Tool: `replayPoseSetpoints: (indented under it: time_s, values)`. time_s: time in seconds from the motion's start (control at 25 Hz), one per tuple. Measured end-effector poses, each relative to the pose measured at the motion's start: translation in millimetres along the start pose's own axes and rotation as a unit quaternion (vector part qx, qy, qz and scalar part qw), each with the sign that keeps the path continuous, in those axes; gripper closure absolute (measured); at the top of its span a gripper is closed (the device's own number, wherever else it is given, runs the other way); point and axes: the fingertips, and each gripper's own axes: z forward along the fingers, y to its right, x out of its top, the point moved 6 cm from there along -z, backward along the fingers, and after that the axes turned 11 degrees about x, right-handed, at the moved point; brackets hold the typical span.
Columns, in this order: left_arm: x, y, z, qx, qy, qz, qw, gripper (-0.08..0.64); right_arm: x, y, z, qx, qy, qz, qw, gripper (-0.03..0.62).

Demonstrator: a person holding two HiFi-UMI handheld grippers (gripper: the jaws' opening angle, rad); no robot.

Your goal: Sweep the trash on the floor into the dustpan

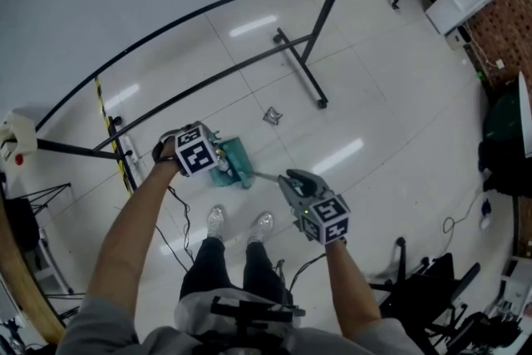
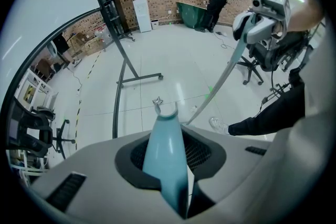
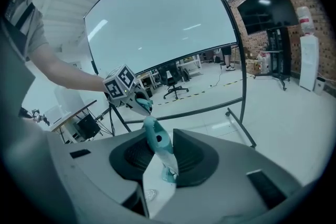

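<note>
At left we are clamping the left tool (image 1: pixel 212 155) on the handle of the dustpan (image 1: pixel 235 162), pointing steeply down to seat it on the floor (image 1: pixel 374 96) short of the trash (image 1: pixel 272 115) at upper centre, while the right tool (image 1: pixel 291 181) is pinching the end of the broom (image 3: pixel 157 140), a grip only its own view is showing.
</note>
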Motion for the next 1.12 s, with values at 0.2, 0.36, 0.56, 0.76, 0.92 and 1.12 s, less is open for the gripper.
replayPoseSetpoints:
  time_s: [0.2, 0.36, 0.56, 0.76, 0.92, 1.12]
  values:
    - [-8, 2, -3, -0.001, 0.002, -0.004, 1.0000, 0.468, 16, 10, 3, -0.016, 0.016, -0.008, 1.000, 0.494]
    - [-17, 3, 0, -0.003, 0.006, -0.004, 1.0000, 0.468, 34, 19, 10, -0.025, 0.030, -0.021, 0.999, 0.495]
    - [-22, 0, 1, -0.001, 0.009, -0.004, 0.9999, 0.468, 65, 44, 4, -0.043, 0.049, -0.034, 0.997, 0.497]
    - [-22, -7, 2, -0.003, 0.013, -0.005, 0.9999, 0.468, 106, 70, -7, -0.078, 0.052, -0.050, 0.994, 0.497]
    - [-28, -10, 3, -0.012, 0.012, -0.011, 0.9998, 0.468, 141, 84, -16, -0.101, 0.048, -0.076, 0.991, 0.497]
    - [-29, -11, 3, -0.014, 0.007, -0.012, 0.9998, 0.468, 179, 122, -19, -0.106, 0.049, -0.106, 0.988, 0.497]
